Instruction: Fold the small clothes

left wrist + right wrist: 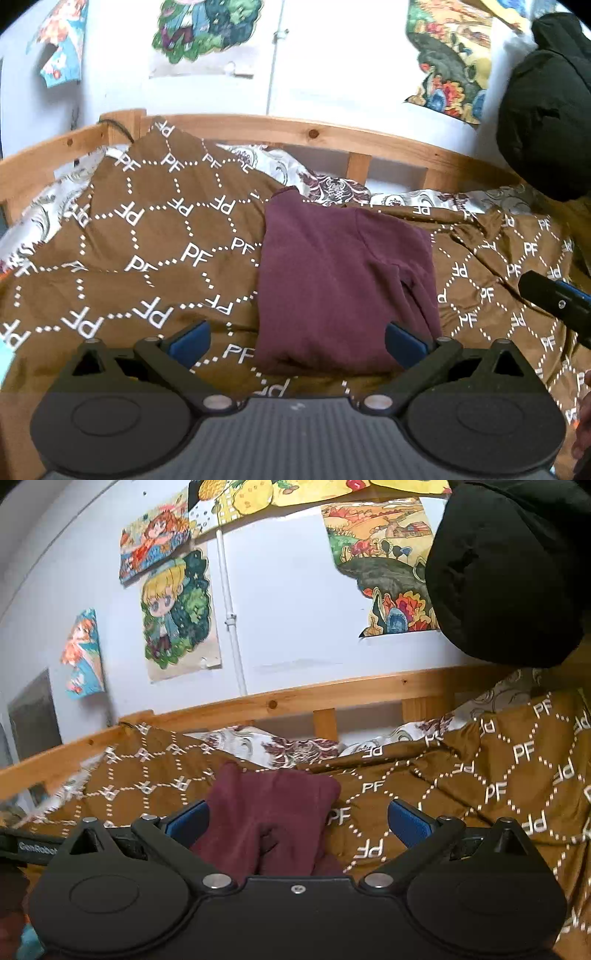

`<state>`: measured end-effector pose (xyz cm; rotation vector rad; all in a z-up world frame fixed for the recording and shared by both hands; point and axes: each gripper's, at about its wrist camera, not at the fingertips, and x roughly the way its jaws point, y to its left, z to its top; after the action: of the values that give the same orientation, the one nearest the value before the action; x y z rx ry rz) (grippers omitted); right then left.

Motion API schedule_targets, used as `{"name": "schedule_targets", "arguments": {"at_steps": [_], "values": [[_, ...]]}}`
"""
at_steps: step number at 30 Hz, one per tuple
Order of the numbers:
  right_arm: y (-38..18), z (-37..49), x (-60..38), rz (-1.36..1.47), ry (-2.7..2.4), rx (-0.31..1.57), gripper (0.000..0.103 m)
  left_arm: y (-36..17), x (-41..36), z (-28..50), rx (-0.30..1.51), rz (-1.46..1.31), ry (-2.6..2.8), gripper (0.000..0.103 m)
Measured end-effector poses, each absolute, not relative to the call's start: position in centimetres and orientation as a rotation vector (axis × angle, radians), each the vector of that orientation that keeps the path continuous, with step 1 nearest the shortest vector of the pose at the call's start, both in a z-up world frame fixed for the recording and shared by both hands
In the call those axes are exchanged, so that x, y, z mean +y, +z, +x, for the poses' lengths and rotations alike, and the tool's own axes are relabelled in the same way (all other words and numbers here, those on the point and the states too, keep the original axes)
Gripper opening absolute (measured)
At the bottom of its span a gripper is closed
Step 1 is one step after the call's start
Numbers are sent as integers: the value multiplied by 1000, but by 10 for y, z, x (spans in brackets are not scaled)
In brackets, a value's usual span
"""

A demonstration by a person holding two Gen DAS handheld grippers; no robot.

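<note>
A maroon garment (pixel 340 280) lies folded into a rough rectangle on the brown "PF" patterned bedspread (pixel 147 229). My left gripper (pixel 297 347) is open, held just in front of the garment's near edge, its blue pads (pixel 190 341) empty. The right gripper's black and blue body (pixel 557 302) shows at the right edge of the left wrist view. In the right wrist view the garment (pixel 273 812) lies ahead and left. My right gripper (pixel 297 827) is open and empty above its near part. The left gripper's body (pixel 33 845) shows at the left.
A wooden bed rail (pixel 295 133) runs along the far side against a white wall with posters (pixel 177 616). A floral sheet (pixel 332 184) shows behind the bedspread. A black padded jacket (pixel 546 110) hangs at the upper right.
</note>
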<state>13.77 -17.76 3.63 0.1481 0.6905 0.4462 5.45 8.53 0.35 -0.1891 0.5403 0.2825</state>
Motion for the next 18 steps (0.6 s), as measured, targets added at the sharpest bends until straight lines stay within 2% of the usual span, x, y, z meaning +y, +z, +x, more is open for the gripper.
{"name": "schedule_targets", "arguments": {"at_steps": [10, 18], "values": [[60, 91, -200, 178, 437, 699, 102, 6, 77, 13, 524, -143, 282, 102], [58, 70, -212, 196, 417, 730, 102, -3, 70, 4, 552, -115, 272, 102]]}}
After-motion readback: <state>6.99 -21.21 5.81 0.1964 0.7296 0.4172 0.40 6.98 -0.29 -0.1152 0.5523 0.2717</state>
